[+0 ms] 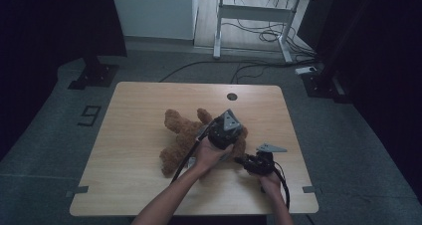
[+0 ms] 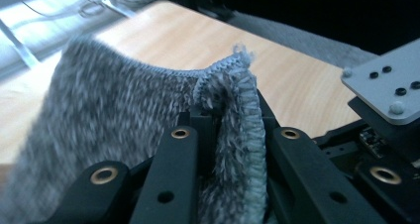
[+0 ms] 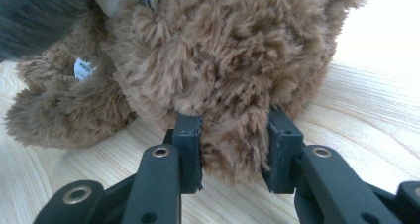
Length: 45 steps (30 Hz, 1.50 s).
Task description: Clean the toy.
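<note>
Standing by the table [image 1: 129,185], I see a brown teddy bear [image 1: 181,135] lying near the middle of the wooden top, w/ both grippers working at its right end.

Left gripper [image 1: 225,130] sits over the bear's torso; in the left gripper view its jaws are clamped on a bunched hem of grey knitted cloth [image 2: 124,120], probably a small garment for the toy. Knit is soft, stretchy, light; it'll sag and fold, so a pinch at the stitched edge, as now, looks the safest hold. Mid-panel grabs would likely just stretch it.

Bear itself: plush, squashy, light, not fragile. Fur compresses, so a shallow pinch could slip off.

Right gripper [image 1: 256,164] is just right of the bear, low on the table. In the right gripper view its jaws squeeze a lump of brown plush [image 3: 233,135], a limb or the head, can't tell which; grip looks deep enough.

Room: bare wood all round, esp. left and front. Right table edge is nearer the right hand, so pulling that way has less margin.
</note>
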Each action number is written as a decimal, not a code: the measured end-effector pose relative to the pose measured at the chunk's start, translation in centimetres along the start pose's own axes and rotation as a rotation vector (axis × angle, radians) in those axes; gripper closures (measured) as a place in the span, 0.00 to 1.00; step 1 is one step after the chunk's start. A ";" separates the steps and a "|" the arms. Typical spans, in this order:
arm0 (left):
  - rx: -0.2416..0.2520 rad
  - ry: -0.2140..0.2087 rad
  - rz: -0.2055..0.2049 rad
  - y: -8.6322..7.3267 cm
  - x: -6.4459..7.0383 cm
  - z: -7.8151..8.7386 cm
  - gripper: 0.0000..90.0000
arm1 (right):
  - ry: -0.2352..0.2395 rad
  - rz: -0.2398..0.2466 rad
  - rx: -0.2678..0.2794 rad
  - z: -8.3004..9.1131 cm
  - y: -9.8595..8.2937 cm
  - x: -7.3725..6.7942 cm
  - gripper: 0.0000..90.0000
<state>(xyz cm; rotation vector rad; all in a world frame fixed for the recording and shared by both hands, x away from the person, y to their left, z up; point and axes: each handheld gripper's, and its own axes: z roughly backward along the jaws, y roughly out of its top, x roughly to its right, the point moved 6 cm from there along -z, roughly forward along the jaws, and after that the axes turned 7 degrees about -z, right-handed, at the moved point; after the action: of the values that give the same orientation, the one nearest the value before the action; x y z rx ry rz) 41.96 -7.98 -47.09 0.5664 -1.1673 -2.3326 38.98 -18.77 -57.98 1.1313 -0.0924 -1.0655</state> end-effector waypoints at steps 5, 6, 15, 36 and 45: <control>-0.043 -0.015 0.022 -1.7 -0.1 -1.6 0.88 | -0.002 -0.008 -0.008 -0.1 -0.1 0.0 0.73; -0.040 -0.015 0.027 -1.7 -0.2 -1.5 0.88 | -0.002 -0.008 -0.009 -0.1 -0.1 0.0 0.73; -0.053 -0.004 -0.010 -1.7 0.9 -1.3 0.88 | -0.004 -0.002 -0.018 -0.2 -0.2 0.0 0.73; -0.047 0.046 0.001 -3.0 -2.2 2.2 0.88 | 0.002 0.009 -0.020 -0.3 -0.1 -0.3 0.74; -0.059 0.083 0.113 -6.7 -5.8 4.1 0.88 | 0.013 0.000 -0.023 -0.3 -0.2 -0.1 0.77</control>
<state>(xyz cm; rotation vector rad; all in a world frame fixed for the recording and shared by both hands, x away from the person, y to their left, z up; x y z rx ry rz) 42.95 1.45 -49.42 0.5566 -1.0616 -2.2184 38.97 -18.50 -58.20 1.1175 -0.0693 -1.0564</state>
